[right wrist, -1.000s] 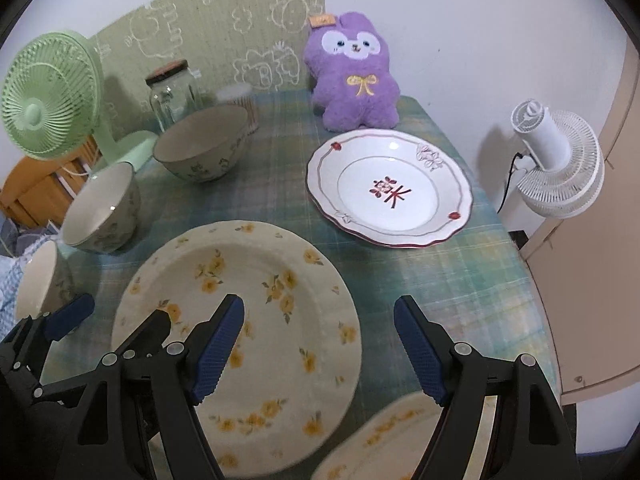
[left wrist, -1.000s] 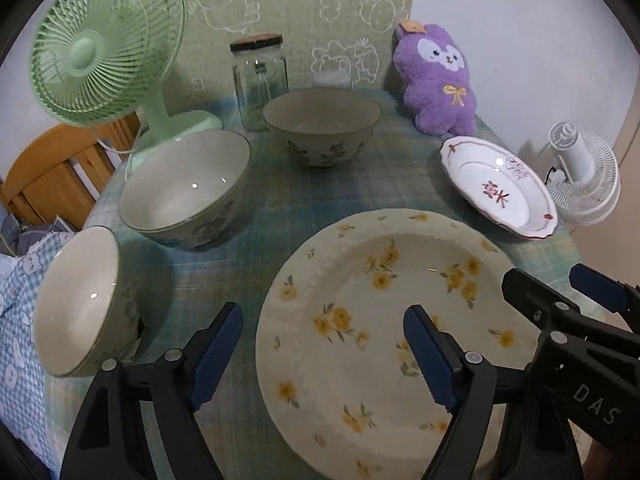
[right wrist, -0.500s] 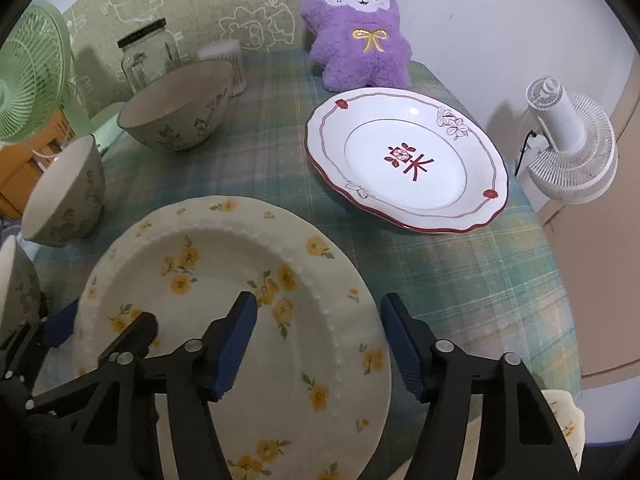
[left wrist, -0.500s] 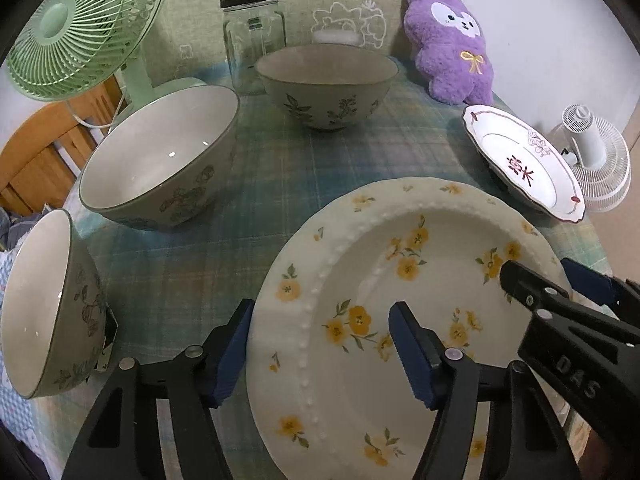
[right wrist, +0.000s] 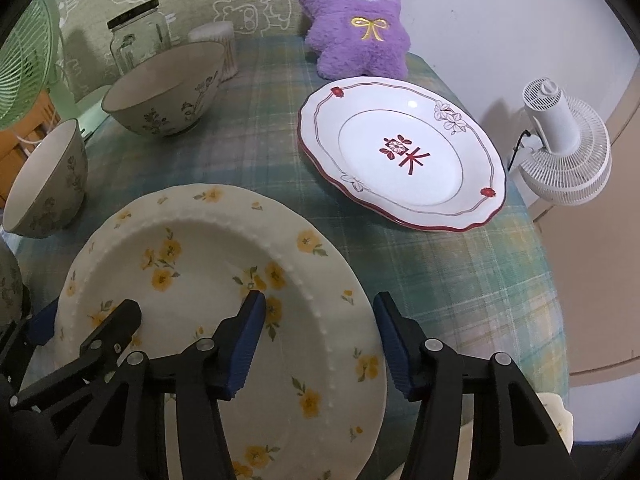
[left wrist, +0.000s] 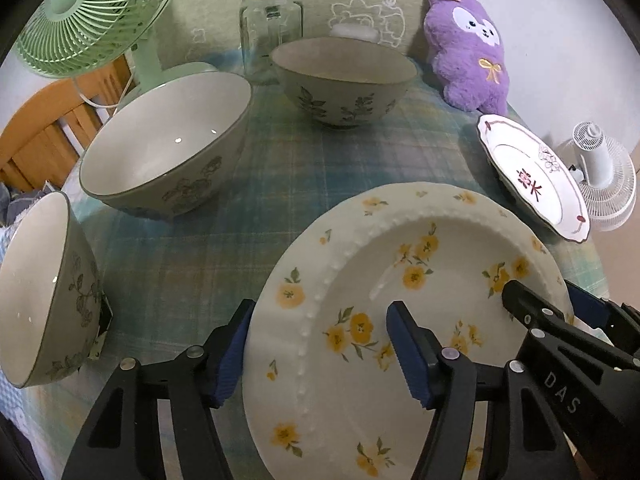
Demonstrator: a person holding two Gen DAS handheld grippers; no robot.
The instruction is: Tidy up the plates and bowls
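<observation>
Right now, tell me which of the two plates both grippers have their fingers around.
The cream plate with yellow flowers, nearest the cameras. Each gripper straddles one side of its rim. The white plate with red trim sits untouched beyond it.

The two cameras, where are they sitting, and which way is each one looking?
Left wrist view: sits on the left gripper, looking down along its fingers at the yellow-flower plate, whose left rim lies between them; the right gripper shows too.
Right wrist view: sits on the right gripper, looking down at the same plate's right rim; the left gripper shows at the left.
Both share: that plate, the red-rimmed plate, bowls, the purple plush.
</observation>
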